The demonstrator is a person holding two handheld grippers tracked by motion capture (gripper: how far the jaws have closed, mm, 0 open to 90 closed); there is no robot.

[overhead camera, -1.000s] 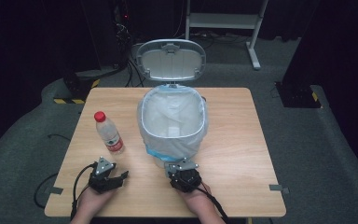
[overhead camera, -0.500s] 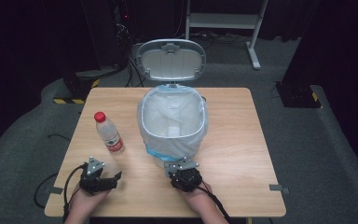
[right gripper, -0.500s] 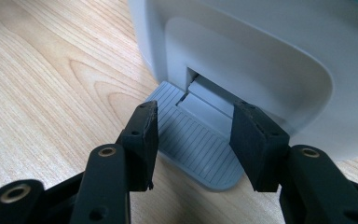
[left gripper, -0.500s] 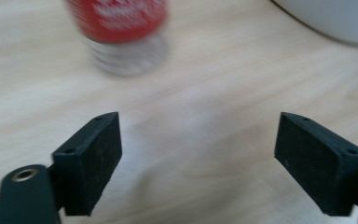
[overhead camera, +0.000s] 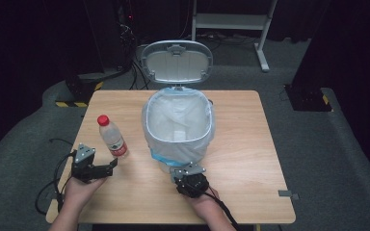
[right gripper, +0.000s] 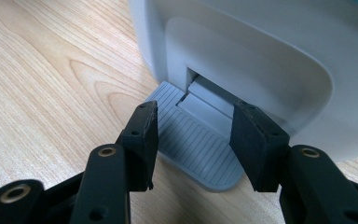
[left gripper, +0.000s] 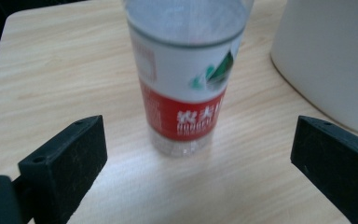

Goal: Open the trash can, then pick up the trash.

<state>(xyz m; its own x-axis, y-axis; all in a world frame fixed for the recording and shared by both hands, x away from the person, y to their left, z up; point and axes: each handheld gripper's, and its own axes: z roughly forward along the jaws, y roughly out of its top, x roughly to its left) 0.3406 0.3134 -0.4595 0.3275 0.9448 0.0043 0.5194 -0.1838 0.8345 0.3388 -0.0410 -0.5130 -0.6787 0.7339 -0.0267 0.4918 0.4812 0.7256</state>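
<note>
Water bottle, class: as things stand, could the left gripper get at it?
Probably yes: the left gripper is open, facing the upright water bottle, with only bare table between; the bin stands aside.

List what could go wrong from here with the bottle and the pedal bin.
1. The bottle stands upright between the left gripper's wide-open jaws but nearer one; an uneven close could tip it.
2. The right gripper presses the pedal with the lid up; slipping off would likely drop the lid before the bottle goes in.
3. The bin liner drapes loosely over the rim and may snag the bottle.
</note>
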